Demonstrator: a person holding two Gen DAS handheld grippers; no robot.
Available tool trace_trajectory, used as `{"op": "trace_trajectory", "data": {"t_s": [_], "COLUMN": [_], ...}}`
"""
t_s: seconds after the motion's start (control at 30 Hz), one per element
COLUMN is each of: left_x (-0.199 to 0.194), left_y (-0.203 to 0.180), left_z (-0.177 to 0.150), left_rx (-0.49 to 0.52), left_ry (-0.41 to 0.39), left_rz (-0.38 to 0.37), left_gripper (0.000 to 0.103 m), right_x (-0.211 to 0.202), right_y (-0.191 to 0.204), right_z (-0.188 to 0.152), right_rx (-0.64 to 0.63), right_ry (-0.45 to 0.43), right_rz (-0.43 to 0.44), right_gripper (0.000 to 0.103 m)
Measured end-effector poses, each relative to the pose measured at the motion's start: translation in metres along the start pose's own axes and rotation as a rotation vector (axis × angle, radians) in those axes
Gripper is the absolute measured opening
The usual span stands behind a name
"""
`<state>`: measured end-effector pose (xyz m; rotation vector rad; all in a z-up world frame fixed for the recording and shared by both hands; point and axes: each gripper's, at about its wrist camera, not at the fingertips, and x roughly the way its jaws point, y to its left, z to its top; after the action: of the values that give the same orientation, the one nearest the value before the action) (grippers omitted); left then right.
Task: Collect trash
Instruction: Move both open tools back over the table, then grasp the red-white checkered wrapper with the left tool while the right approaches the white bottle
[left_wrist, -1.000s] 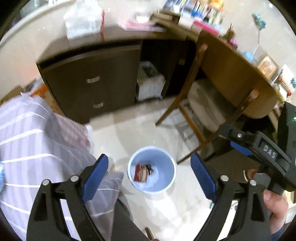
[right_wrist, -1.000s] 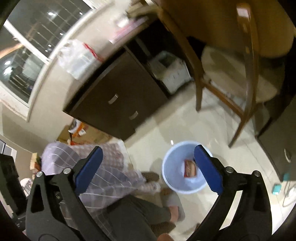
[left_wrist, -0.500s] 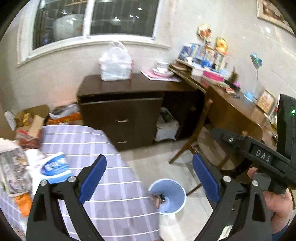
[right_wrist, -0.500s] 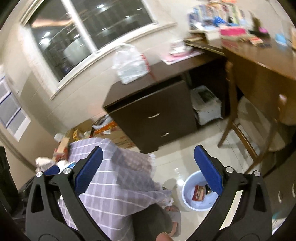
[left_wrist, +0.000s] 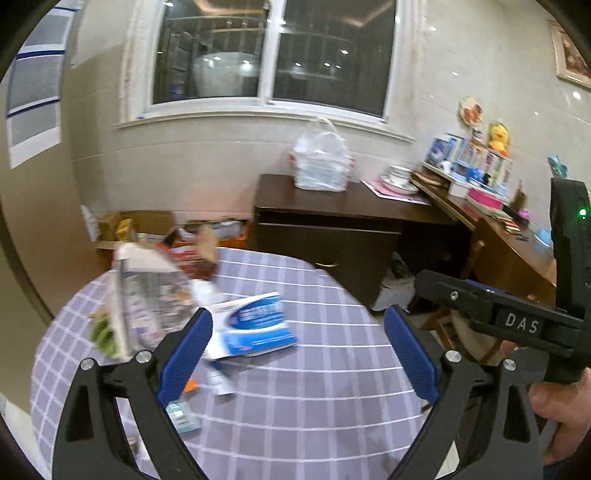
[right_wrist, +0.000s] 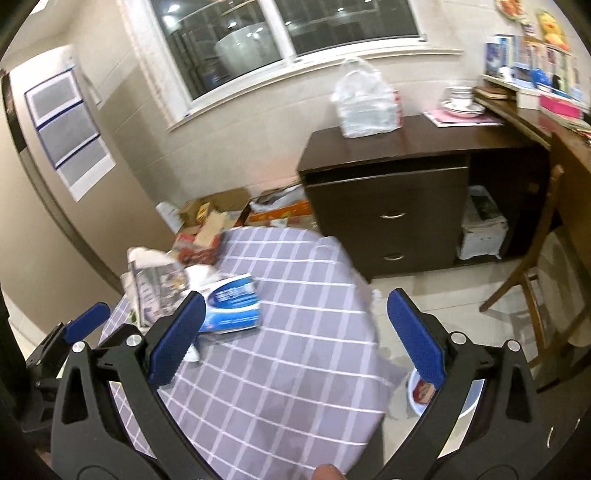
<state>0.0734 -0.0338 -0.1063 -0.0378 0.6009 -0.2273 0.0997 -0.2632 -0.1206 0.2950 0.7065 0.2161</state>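
A round table with a purple checked cloth (left_wrist: 317, 391) (right_wrist: 280, 369) holds trash at its far left: a blue-and-white packet (left_wrist: 255, 325) (right_wrist: 231, 306), a crumpled printed bag (left_wrist: 147, 299) (right_wrist: 155, 288), a red box (right_wrist: 197, 243) and small scraps (left_wrist: 181, 413). My left gripper (left_wrist: 297, 354) is open and empty above the table, just right of the packet. My right gripper (right_wrist: 295, 336) is open and empty over the table's right part. A light blue bin (right_wrist: 421, 395) with a red wrapper inside stands on the floor, right of the table.
A dark drawer cabinet (right_wrist: 391, 206) (left_wrist: 328, 236) with a white plastic bag (right_wrist: 364, 107) stands against the wall. Cardboard boxes (right_wrist: 221, 210) lie on the floor behind the table. A wooden chair (right_wrist: 535, 266) and desk are at the right.
Both views have swung up from the bin on the floor to the table. The table and its trash are now under both grippers. Both grippers stay open.
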Motion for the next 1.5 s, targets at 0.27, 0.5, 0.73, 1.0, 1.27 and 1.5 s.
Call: {"op": "trace_trajectory", "data": {"t_s": [0.27, 0.5, 0.73, 1.0, 1.27, 1.5], "left_x": [-0.03, -0.051, -0.057, -0.054, -0.038, -0.01], "left_y": [0.082, 0.144, 0.17, 0.186, 0.184, 0.171], "left_z": [-0.036, -0.083, -0.112, -0.13, -0.13, -0.131], "left_rx": [-0.097, -0.162, -0.088, -0.077, -0.038, 0.2], "left_ry": [0.017, 0.071, 0.123, 0.174, 0.196, 0.251], "left_rz": [0.137, 0.266, 0.297, 0.304, 0.28, 0.216], "left_gripper": [0.092, 0.092, 0.092, 0.092, 0.092, 0.092], "right_x": [0.036, 0.073, 0.104, 0.135, 0.143, 0.118], "right_y": [0.08, 0.138, 0.182, 0.22, 0.222, 0.178], "right_z": [-0.031, -0.073, -0.105, -0.13, -0.143, -0.115], "right_rx": [-0.126, -0.222, -0.302, -0.362, -0.419, -0.337], "right_ry": [0.103, 0.217, 0.304, 0.37, 0.396, 0.366], "right_rz": [0.077, 0.151, 0.191, 0.212, 0.218, 0.259], "right_gripper": [0.097, 0.097, 0.085, 0.053, 0.026, 0.026]}}
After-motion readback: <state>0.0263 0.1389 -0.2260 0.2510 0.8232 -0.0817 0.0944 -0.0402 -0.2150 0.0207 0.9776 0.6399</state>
